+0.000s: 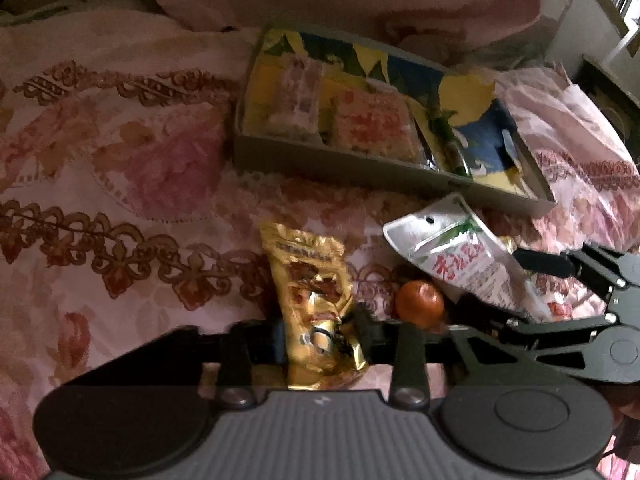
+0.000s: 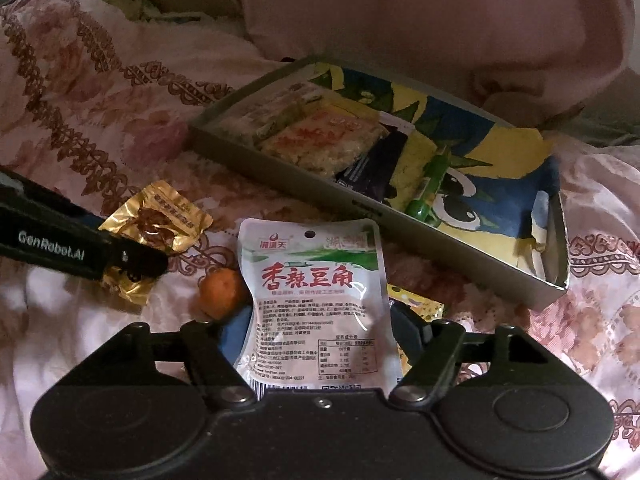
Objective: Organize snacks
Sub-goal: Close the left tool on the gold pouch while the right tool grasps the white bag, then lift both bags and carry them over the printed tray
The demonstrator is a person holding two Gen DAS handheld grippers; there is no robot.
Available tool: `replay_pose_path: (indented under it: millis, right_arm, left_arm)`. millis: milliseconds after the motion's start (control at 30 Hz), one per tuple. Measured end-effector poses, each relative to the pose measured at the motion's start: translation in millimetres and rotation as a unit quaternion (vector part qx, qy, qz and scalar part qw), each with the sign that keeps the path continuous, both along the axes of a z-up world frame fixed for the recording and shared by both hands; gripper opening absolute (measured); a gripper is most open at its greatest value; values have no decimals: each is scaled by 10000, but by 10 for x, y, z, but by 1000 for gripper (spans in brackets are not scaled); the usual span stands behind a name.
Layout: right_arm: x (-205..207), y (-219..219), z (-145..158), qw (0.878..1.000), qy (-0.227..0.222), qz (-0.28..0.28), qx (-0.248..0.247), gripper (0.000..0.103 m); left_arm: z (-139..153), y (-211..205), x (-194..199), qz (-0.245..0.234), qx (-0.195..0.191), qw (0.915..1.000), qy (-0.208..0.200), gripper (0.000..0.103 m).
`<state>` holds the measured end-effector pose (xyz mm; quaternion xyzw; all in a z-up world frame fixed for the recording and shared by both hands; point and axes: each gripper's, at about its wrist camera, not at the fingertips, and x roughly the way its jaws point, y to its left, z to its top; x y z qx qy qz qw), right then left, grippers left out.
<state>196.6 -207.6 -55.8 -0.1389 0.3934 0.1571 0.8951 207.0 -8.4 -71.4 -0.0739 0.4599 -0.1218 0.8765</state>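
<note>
My left gripper (image 1: 318, 334) is shut on a gold snack packet (image 1: 310, 288), which also shows in the right wrist view (image 2: 156, 226). My right gripper (image 2: 316, 332) is shut on a white pouch (image 2: 314, 292) with red Chinese lettering, seen in the left wrist view (image 1: 452, 252) too. A small orange fruit (image 1: 420, 304) lies on the bedspread between them, seen from the right wrist as well (image 2: 220, 288). The shallow grey box (image 1: 340, 162) beyond holds several snack packets and a green tube (image 2: 430, 184); its rim shows in the right wrist view (image 2: 280, 192).
Everything lies on a pink floral bedspread (image 1: 120, 200). A pink pillow (image 2: 420, 12) sits behind the box. A yellow packet (image 2: 420, 304) lies partly under the white pouch. A bunched floral cloth (image 1: 580, 152) lies right of the box.
</note>
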Motion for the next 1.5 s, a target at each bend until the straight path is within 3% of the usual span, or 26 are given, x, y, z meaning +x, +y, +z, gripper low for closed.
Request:
replay_pose_path:
  millis: [233,433,567,700,833,967,1500]
  right_arm:
    - [-30,63,12,9997,-61,108,-187,74]
    - [122,-89,-77,9987,311,-92,395,91]
    - [161,-103,-129,9988,279,-69,393,95]
    - [116,-49,-121,9995,173,14,255,85]
    - [113,-70,-50,9993,174,-148,286,73]
    - [-10,44,-1,9999,-73,-35,-92,63]
    - [-149,34,104,9991,-386,-104,-118,58]
  left_arm:
    - [-30,19,30,-2,-73,9999,75,25]
    - [-63,39,61,13,-190,9997,125,29]
    - [-100,11,84,-69,-132,9998,103,36]
    - [-98,-48,67,-182,37,9998,25,37]
    - [-61,-61,30,-178,74,9998,-21,30]
    - [3,-41,4,-106,-69,9999,-84,23]
    - [97,-2,-28,-6,-211,9993,-298,19]
